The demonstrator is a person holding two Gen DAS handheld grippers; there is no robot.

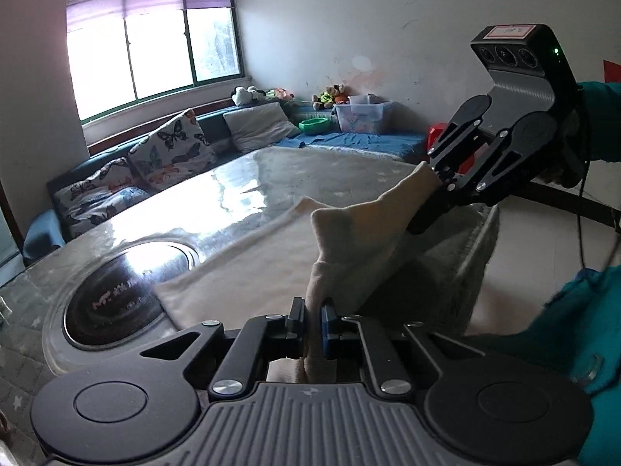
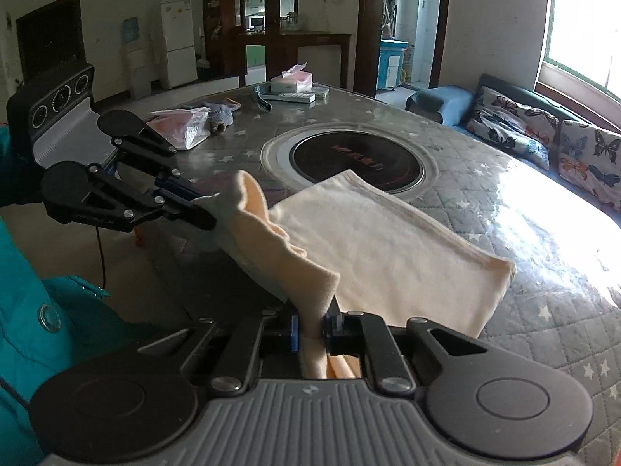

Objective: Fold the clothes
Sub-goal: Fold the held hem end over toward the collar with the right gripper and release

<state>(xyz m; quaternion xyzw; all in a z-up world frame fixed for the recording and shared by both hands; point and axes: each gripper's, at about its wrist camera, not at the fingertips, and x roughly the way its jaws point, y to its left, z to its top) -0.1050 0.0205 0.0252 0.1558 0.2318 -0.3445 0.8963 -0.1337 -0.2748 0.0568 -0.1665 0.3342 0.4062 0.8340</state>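
The cream cloth [image 2: 388, 240] lies on the round table [image 2: 543, 233], near the table's near edge, and its far corner lies over the rim of the dark round cooktop [image 2: 349, 155] in the table's middle. The left gripper [image 1: 312, 322] is closed tight on one near corner of the cloth, and the right gripper [image 2: 312, 324] pinches the other near corner in the same way. Both corners are lifted off the table. A teal sleeve [image 1: 582, 330] shows at the side. At the far edge stands what seems to be a tissue box [image 2: 291, 79].
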